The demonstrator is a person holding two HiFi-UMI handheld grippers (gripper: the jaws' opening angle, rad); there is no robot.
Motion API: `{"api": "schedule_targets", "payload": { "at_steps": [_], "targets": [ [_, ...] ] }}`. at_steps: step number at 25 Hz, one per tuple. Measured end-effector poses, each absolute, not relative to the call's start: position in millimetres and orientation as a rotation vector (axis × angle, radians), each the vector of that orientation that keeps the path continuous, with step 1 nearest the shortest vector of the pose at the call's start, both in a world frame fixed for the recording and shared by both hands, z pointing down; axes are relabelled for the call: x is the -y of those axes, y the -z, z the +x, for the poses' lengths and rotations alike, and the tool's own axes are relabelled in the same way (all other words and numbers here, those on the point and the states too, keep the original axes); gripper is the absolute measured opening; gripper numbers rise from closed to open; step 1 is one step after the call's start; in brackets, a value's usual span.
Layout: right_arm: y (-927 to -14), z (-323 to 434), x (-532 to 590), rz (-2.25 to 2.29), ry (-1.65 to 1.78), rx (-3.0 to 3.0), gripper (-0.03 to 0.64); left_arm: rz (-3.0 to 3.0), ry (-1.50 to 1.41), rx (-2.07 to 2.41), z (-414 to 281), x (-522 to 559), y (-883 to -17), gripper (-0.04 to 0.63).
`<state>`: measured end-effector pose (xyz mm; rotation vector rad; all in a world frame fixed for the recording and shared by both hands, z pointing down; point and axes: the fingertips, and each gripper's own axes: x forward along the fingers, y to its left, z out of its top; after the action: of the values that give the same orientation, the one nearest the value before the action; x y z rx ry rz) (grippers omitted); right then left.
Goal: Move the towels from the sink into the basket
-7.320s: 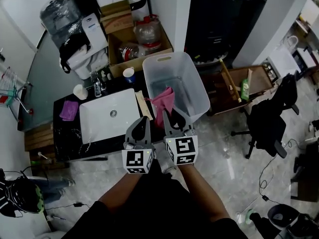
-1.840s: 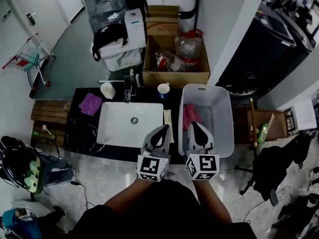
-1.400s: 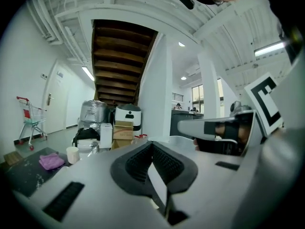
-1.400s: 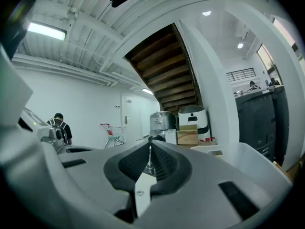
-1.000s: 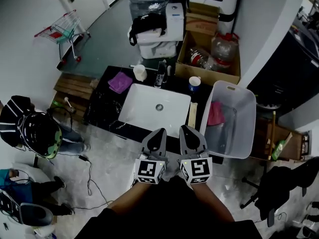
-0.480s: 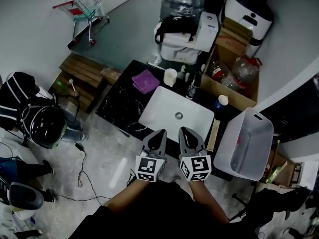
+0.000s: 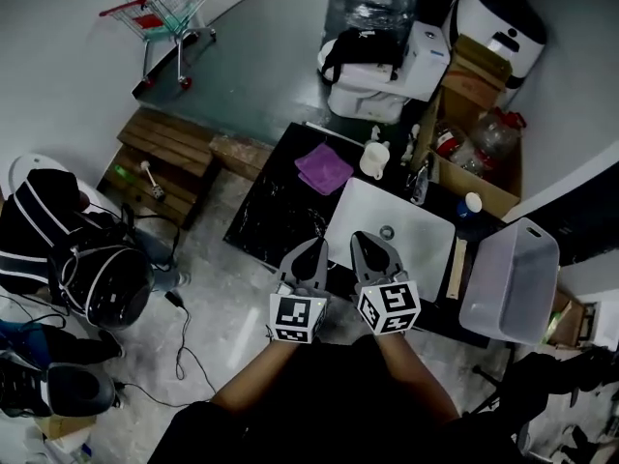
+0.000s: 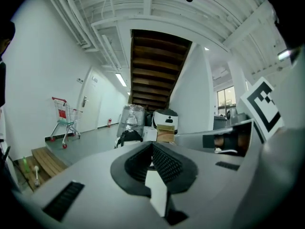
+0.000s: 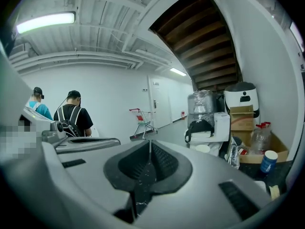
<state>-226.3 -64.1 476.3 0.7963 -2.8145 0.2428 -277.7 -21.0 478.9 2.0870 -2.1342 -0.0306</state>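
The white sink (image 7: 401, 235) is set in a black counter, and its bowl looks empty. A purple towel (image 7: 324, 168) lies on the counter to the left of the sink. The translucent basket (image 7: 513, 278) stands at the counter's right end; I cannot make out what is inside it. My left gripper (image 7: 316, 245) and right gripper (image 7: 361, 238) hang side by side in front of the counter's near edge, both shut with nothing between the jaws. The left gripper view shows the left gripper (image 8: 152, 146) with its jaws pressed together, and the right gripper (image 9: 150, 144) looks the same in its own view.
A white cup (image 7: 374, 159) and small bottles (image 7: 416, 153) stand behind the sink, with a blue cup (image 7: 471, 204) at its right. A cardboard box (image 7: 479, 158) holds plastic bottles. A wooden pallet (image 7: 169, 148), a shopping cart (image 7: 164, 13) and a helmet (image 7: 106, 283) are on the left. Two people (image 9: 71, 113) stand farther off.
Both grippers, still shut and side by side, have moved left along the counter. In the head view the sink and basket have slid to the right and the purple towel has come nearer the middle.
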Motion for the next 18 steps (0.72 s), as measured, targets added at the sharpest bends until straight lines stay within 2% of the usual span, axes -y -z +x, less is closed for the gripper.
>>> {"api": "schedule_targets", "payload": {
  "at_steps": [5, 18],
  "targets": [
    [-483.4, -253.8, 62.4, 0.804, -0.189, 2.776, 0.025, 2.061, 0.057, 2.136, -319.7, 15.8, -486.4, 0.003],
    [-496.3, -310.1, 110.4, 0.782, -0.173, 2.768, 0.026, 1.988, 0.058, 2.162, -369.6, 53.0, -490.3, 0.003]
  ]
}}
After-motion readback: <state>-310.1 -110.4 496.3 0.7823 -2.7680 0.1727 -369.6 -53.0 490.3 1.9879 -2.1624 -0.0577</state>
